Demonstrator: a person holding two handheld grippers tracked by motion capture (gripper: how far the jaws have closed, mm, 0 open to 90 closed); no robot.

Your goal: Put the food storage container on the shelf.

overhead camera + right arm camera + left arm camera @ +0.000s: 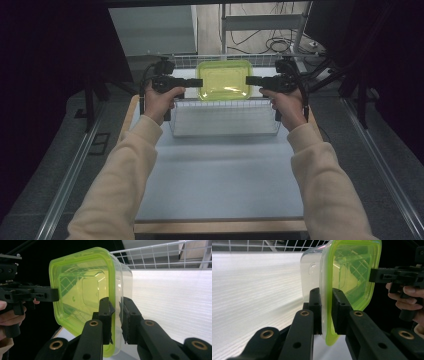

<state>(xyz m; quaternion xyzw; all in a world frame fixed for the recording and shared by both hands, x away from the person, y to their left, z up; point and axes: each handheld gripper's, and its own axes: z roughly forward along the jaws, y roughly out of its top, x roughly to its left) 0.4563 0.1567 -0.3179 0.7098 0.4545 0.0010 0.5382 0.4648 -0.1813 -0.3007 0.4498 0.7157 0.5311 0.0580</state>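
Clear container w/ lime-green lid [223, 80] held in the air betw. both grippers, above the wire basket [225, 120] at the far end of the white surface [220, 175].

Left gripper [196, 82] grips the lid's left edge; in left gripper view its fingers [315, 307] are closed on the green rim, one each side. Right gripper [251, 80] grips the opposite edge; in right gripper view its fingers [106, 315] pinch the rim too.

Lid sits flat on top in high view; clear body hangs under it. Container is over the basket's rear part, near its back wire wall.
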